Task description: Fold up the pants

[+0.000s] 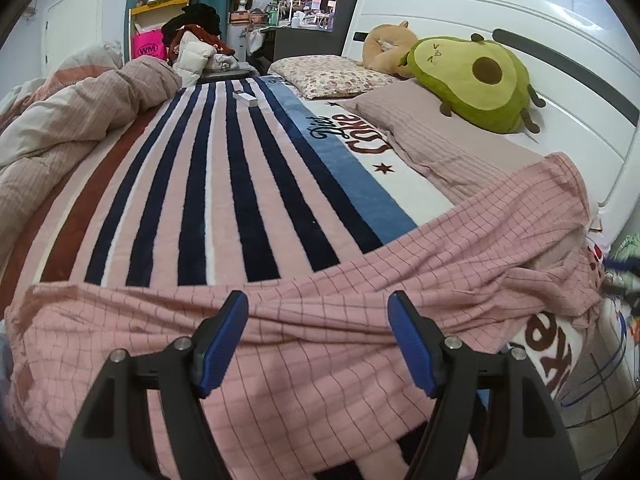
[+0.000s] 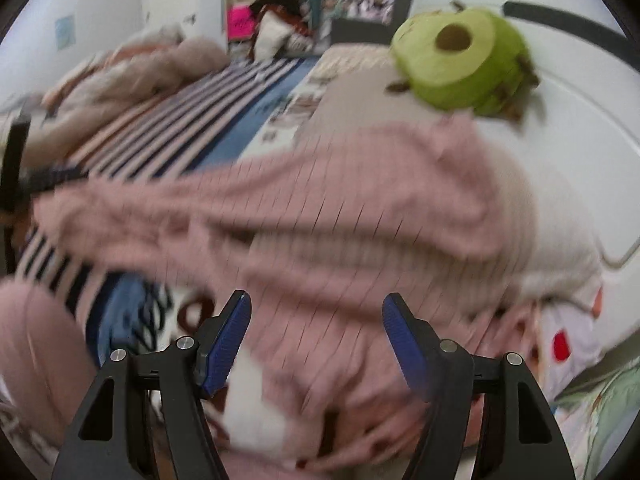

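Note:
Pink checked pants [image 1: 320, 380] lie crosswise on the near part of the bed, rumpled and bunched toward the right end [image 1: 560, 220]. My left gripper [image 1: 317, 300] hovers over their middle, open, nothing between its blue pads. The right wrist view is smeared by motion. In it the pants [image 2: 340, 208] stretch from the left across to the headboard side. My right gripper [image 2: 316, 300] stands open above the cloth, its pads clear of it.
A striped blanket [image 1: 200, 200] covers the bed, with a small white box [image 1: 245, 98] on it far back. A heaped quilt [image 1: 80, 120] lies on the left. Pillows [image 1: 440, 136] and an avocado plush [image 1: 476, 80] rest against the white headboard [image 1: 520, 12].

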The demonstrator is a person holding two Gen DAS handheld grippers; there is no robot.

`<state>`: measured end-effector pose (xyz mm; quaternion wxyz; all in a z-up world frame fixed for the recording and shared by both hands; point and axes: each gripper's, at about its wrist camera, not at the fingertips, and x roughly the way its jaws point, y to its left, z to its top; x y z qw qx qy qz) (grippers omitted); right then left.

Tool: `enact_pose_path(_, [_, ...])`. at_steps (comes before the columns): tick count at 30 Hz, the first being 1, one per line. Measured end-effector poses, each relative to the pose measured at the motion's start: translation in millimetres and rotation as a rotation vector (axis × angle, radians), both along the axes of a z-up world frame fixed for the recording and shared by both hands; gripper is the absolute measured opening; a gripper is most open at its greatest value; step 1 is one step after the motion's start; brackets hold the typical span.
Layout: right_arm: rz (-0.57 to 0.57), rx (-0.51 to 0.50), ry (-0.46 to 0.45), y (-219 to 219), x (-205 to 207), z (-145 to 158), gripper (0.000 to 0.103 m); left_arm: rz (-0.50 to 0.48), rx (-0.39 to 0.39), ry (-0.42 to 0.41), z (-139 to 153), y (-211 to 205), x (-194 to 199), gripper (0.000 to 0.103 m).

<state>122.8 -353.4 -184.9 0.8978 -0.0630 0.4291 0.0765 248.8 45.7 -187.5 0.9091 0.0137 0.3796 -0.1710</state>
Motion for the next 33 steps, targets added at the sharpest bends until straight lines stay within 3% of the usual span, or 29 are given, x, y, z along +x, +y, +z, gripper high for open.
enact_pose_path(4, [0.0,-0.038,0.075,7.2,-12.8,-38.8,0.062,-0.002,0.011,0.005,1.4,-1.9,-10.7,0.068])
enact_pose_path(6, [-0.027,-0.082,0.086,7.3,-13.4,-52.8,0.054,0.002,0.016,0.004,2.3,-1.7,-14.0,0.068])
enact_pose_path(7, [-0.044,-0.108,0.094,7.2,-14.2,-58.2,0.039,0.004,0.019,0.002,3.1,-1.6,-15.2,0.069])
enact_pose_path(8, [-0.06,-0.132,0.098,5.7,-14.0,-62.0,0.012,0.007,0.02,0.0,4.1,-1.2,-16.1,0.069])
enact_pose_path(9, [-0.076,-0.147,0.091,3.7,-14.1,-63.4,0.002,0.01,0.02,-0.001,5.0,-0.4,-17.1,0.068])
enact_pose_path(14, [-0.176,-0.167,-0.034,-17.1,-9.7,-29.4,0.002,0.019,0.024,-0.005,5.1,2.9,-16.1,0.068])
enact_pose_path(20, [-0.191,-0.234,-0.193,-19.4,14.3,34.8,0.002,0.025,0.016,-0.004,1.7,7.7,-9.9,0.068])
enact_pose_path(27, [-0.197,-0.264,-0.188,-21.5,70.9,73.8,0.002,0.035,0.007,0.009,-7.6,13.9,6.3,0.069])
enact_pose_path(33, [-0.206,-0.354,-0.133,-17.2,129.1,70.2,0.002,0.046,0.005,0.028,-21.7,19.2,27.5,0.068])
